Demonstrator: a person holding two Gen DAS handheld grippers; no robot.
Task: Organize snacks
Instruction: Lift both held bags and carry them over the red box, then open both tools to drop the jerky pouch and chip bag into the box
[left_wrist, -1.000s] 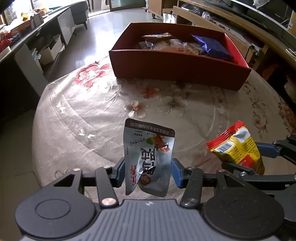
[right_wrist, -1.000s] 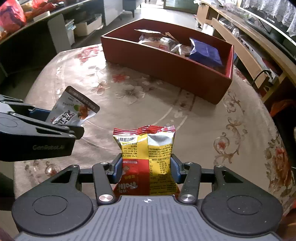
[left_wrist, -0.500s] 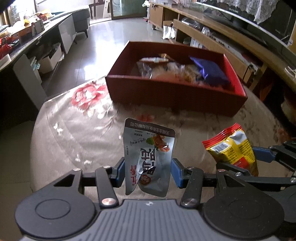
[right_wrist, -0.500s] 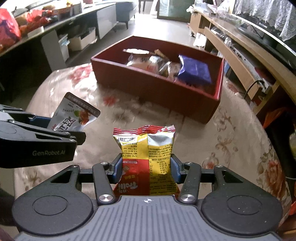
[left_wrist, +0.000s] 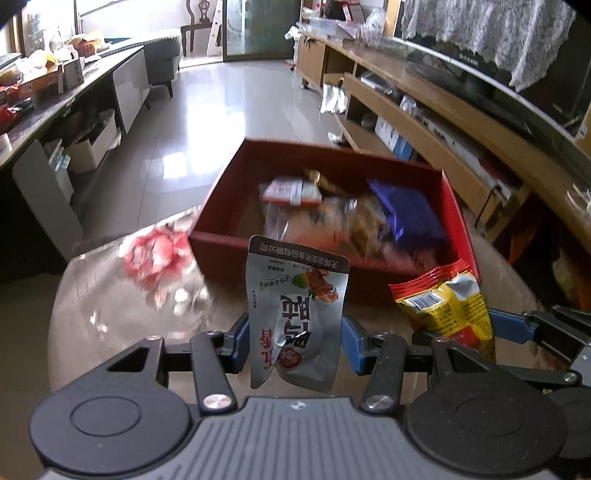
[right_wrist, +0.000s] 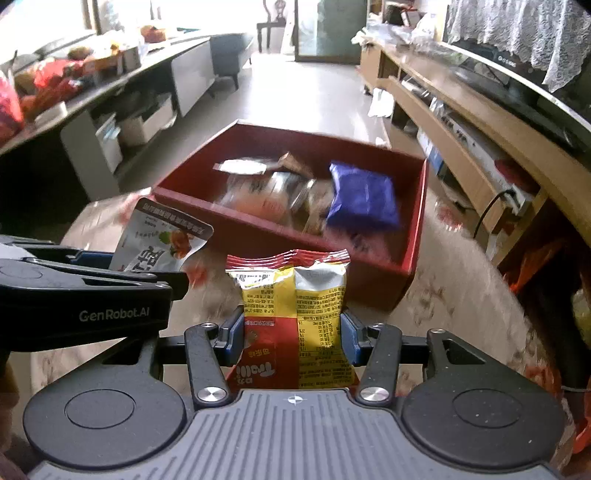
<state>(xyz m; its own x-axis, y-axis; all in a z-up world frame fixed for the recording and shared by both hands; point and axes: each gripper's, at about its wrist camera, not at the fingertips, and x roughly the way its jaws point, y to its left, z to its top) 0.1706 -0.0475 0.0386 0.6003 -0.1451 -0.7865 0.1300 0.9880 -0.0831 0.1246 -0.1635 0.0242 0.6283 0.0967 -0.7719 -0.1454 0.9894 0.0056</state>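
Observation:
My left gripper (left_wrist: 295, 341) is shut on a silver snack pouch (left_wrist: 295, 314) and holds it in the air above the table, short of the red box (left_wrist: 221, 240). My right gripper (right_wrist: 293, 334) is shut on a yellow and red snack bag (right_wrist: 295, 317), level with the left one and to its right. The bag also shows in the left wrist view (left_wrist: 447, 306), and the pouch in the right wrist view (right_wrist: 159, 236). The red box (right_wrist: 413, 254) holds several snacks, among them a blue packet (right_wrist: 362, 199).
The round table carries a floral cloth (left_wrist: 110, 314). A wooden TV bench (right_wrist: 480, 140) runs along the right. A dark counter (left_wrist: 55, 99) with clutter and boxes stands at the left. Bare tiled floor (left_wrist: 221, 107) lies beyond the box.
Both grippers have risen and tilted up with their snacks. The red box now sits lower in both views, and more of its inside shows.

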